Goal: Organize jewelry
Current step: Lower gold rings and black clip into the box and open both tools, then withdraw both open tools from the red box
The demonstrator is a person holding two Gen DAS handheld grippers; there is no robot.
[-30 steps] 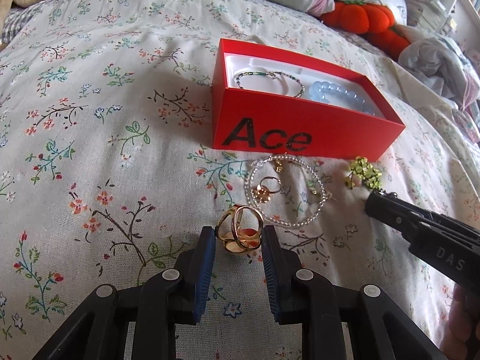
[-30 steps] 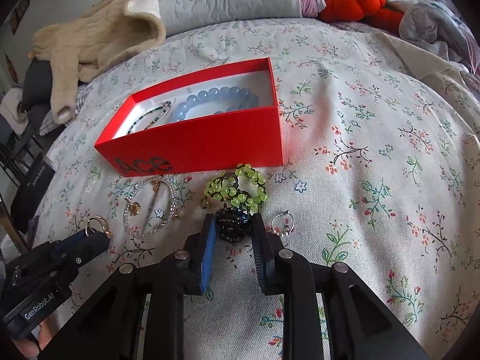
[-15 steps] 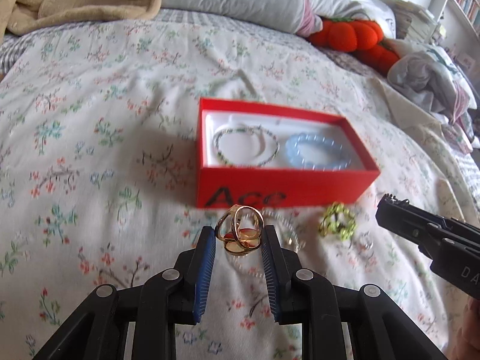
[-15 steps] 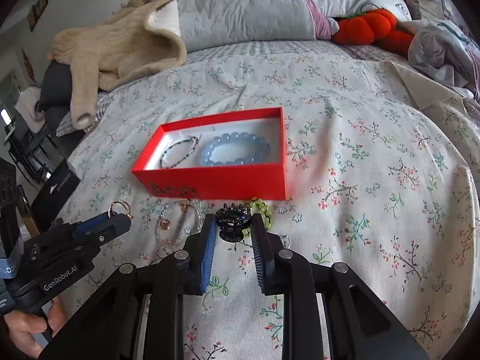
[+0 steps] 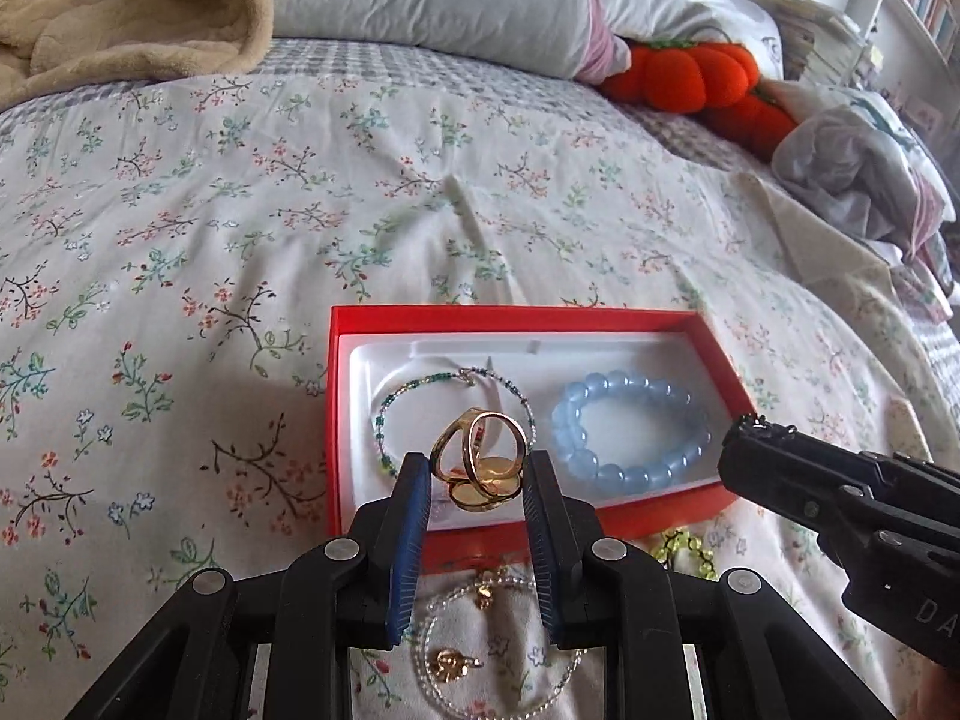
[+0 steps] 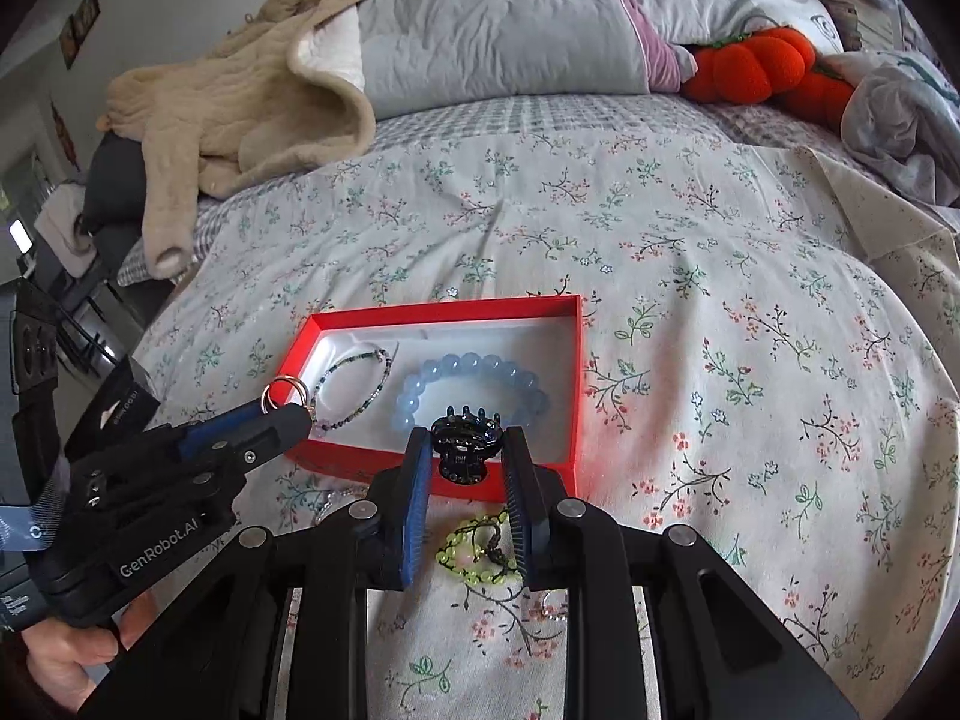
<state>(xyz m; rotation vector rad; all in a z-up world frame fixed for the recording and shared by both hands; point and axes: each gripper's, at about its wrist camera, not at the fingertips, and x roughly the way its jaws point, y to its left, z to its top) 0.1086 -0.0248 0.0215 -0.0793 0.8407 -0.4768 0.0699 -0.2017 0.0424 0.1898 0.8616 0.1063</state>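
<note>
Gold ring point(image 5: 478, 463) pinched, left gripper point(image 5: 477, 483) | black clip point(image 6: 465, 441) pinched, right gripper point(image 6: 465, 462) (both angled down) | red box point(image 5: 516, 319)

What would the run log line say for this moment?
left gripper: holds gold ring | right gripper: holds black clip | red box: two bracelets

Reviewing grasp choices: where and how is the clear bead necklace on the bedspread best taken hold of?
Pinch one side of the clear bead necklace across its thin strand, coming from above. It lies flat as an open loop, partly hidden under the left hand-held gripper, so only the strand offers purchase.
</note>
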